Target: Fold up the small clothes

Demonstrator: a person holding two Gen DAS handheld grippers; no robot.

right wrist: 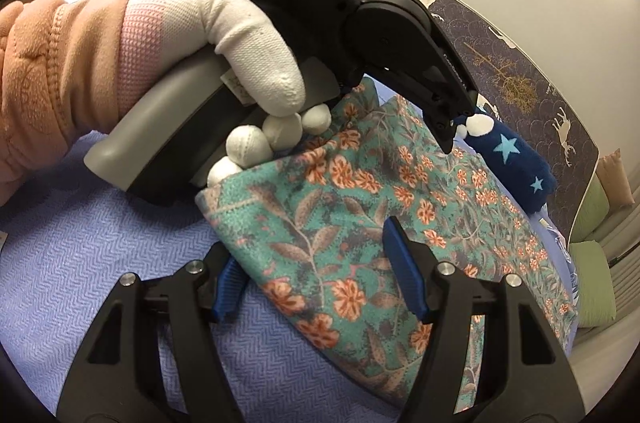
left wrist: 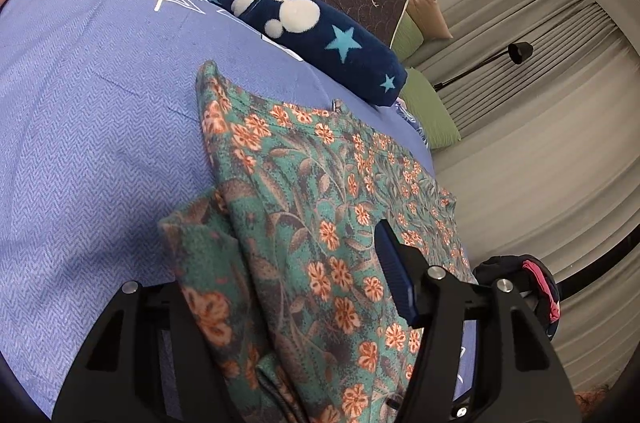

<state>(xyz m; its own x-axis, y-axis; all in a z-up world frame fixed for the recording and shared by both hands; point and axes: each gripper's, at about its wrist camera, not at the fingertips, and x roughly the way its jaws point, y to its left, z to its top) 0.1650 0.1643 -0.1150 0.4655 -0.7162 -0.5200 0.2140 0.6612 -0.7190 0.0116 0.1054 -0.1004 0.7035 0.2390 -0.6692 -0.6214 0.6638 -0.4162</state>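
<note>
Floral garment (right wrist: 360, 207) lying lengthwise away between the parted jaws of right gripper (right wrist: 316, 271) and left gripper (left wrist: 288, 287), neither clamped.

- Floral garment (right wrist: 352, 223): soft knit cloth, matt, printed.
- Bedspread (left wrist: 88, 127): woven herringbone cloth, matt, slightly rough.
- Navy star item (left wrist: 320, 39): fuzzy fleece.
- Glove (right wrist: 244, 35): white knit.
- Right gripper (right wrist: 316, 283): matt black plastic, ribbed blue pads (right wrist: 400, 267), metal pins.
</note>
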